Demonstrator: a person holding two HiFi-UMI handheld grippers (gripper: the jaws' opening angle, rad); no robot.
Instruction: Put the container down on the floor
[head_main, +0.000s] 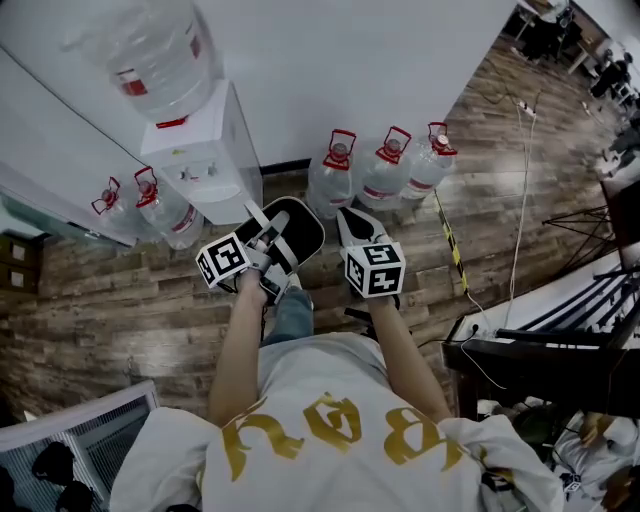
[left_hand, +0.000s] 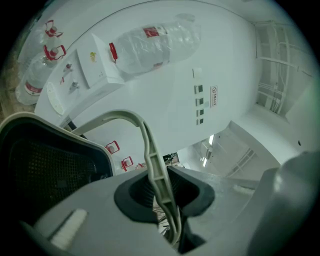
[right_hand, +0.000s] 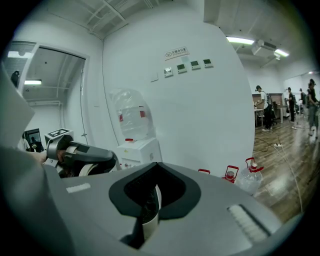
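Observation:
A black mesh container (head_main: 298, 232) with a cream rim hangs in front of me above the wooden floor (head_main: 120, 300). My left gripper (head_main: 268, 252) is shut on the container's cream handle (left_hand: 151, 155), which runs up between the jaws of the left gripper (left_hand: 162, 192); the mesh body of the container (left_hand: 47, 172) fills that view's left side. My right gripper (head_main: 356, 232) holds the container's other side. In the right gripper view a cream strip of the rim (right_hand: 151, 212) is pinched inside the right gripper (right_hand: 150, 197).
A white water dispenser (head_main: 207, 152) with a big bottle (head_main: 150, 50) stands at the wall just ahead. Water jugs (head_main: 335, 175) with red handles line the floor on both sides of it. A cable (head_main: 520, 200), a dark desk (head_main: 560, 350) and people far right.

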